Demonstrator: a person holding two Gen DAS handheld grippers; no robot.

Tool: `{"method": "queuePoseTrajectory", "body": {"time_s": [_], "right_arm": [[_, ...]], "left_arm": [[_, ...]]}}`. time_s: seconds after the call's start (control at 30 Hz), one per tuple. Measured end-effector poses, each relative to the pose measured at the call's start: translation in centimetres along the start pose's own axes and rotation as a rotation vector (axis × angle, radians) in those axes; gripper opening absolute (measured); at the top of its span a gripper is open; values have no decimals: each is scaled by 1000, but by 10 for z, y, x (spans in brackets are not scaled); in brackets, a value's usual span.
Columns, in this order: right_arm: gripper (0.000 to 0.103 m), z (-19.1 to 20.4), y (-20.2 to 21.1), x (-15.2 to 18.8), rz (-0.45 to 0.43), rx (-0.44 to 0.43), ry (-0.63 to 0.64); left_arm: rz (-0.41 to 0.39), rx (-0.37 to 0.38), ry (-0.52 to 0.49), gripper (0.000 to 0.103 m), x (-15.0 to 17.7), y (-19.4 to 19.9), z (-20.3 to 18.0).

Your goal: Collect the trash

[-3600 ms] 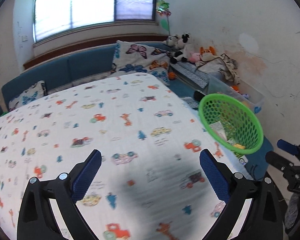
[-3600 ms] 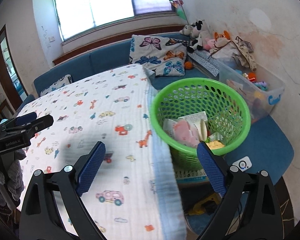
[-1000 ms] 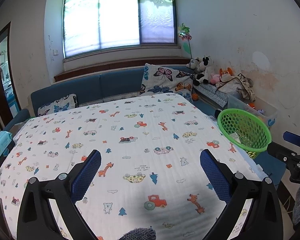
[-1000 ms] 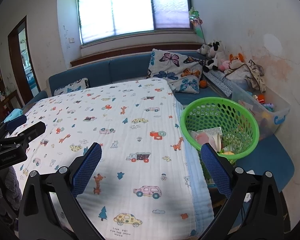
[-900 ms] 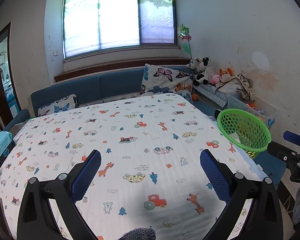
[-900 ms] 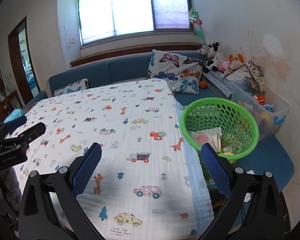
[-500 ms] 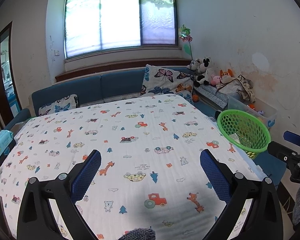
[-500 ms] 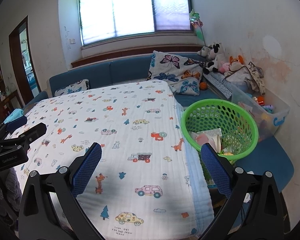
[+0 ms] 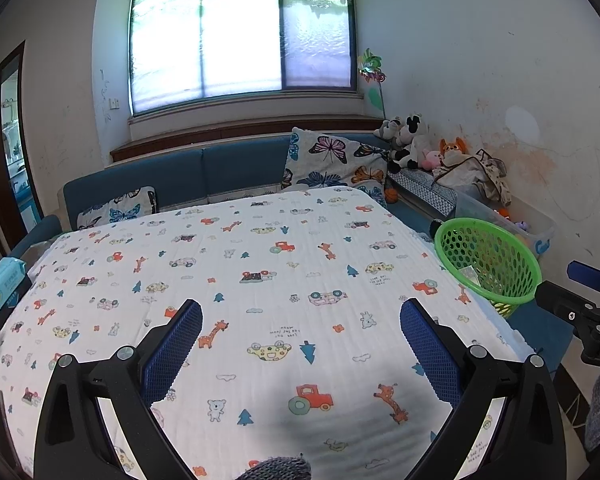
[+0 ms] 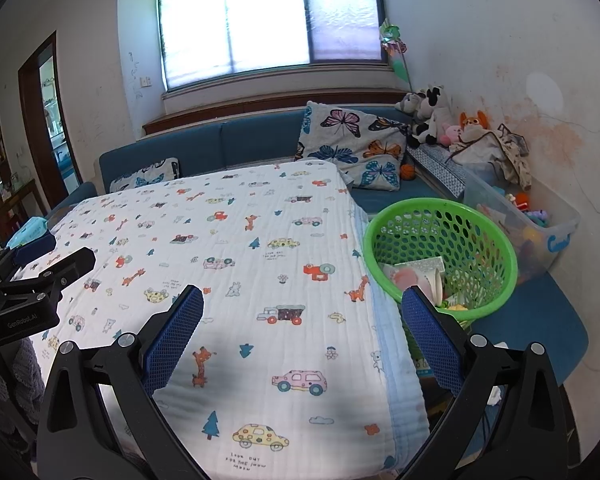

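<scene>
Right wrist view: green basket (image 10: pixel 440 256) w/ trash (image 10: pixel 416 276) inside is seen at mid-right, beside the printed blanket (image 10: pixel 240 264). Right gripper (image 10: pixel 302 336) & left gripper (image 9: pixel 300 344) are held wide apart, nothing gripped.

A table carries a white cloth (image 9: pixel 260 264) printed with cars and giraffes — a blue wipes pack (image 9: pixel 0 286) lies at its left edge.

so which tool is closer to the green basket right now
Right. The right tool is open beside the green basket, its right finger overlapping the basket's rim in its view. The left tool is open over the patterned blanket, with the basket off to its right.
</scene>
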State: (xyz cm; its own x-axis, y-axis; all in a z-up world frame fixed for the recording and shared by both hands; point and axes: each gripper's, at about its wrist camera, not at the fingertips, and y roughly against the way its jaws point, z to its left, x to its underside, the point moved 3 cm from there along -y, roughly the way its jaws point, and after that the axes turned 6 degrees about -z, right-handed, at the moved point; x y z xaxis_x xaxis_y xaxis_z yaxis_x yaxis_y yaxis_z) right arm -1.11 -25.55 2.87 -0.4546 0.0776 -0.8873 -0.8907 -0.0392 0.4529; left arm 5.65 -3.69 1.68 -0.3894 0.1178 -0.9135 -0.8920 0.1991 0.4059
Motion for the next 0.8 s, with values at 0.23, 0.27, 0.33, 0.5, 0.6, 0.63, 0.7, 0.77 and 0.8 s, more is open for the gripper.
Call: {"method": "queuePoseTrajectory", "body": {"time_s": [0.23, 0.27, 0.33, 0.5, 0.6, 0.63, 0.7, 0.77, 0.8], "right_arm": [[98, 0, 0, 0, -2, 3, 1], [98, 0, 0, 0, -1, 2, 0], [98, 0, 0, 0, -2, 3, 1], [98, 0, 0, 0, -1, 1, 1], [98, 1, 0, 0, 0, 1, -2], [98, 0, 0, 0, -1, 3, 0], [98, 0, 0, 0, 0, 1, -1], [98, 1, 0, 0, -2, 2, -1], [98, 1, 0, 0, -2, 2, 0]], "left_arm": [[-1, 0, -2, 96, 1, 0, 0], [0, -1, -1, 96, 0, 0, 0], [0, 0, 0, 96, 0, 0, 0], [0, 1, 0, 96, 1, 0, 0], [0, 0, -2, 96, 1, 0, 0], [1, 1, -1, 96, 1, 0, 0], [2, 1, 0, 96, 1, 0, 0], [1, 1, -1, 96, 1, 0, 0], [1, 0, -1, 96, 1, 0, 0]]}}
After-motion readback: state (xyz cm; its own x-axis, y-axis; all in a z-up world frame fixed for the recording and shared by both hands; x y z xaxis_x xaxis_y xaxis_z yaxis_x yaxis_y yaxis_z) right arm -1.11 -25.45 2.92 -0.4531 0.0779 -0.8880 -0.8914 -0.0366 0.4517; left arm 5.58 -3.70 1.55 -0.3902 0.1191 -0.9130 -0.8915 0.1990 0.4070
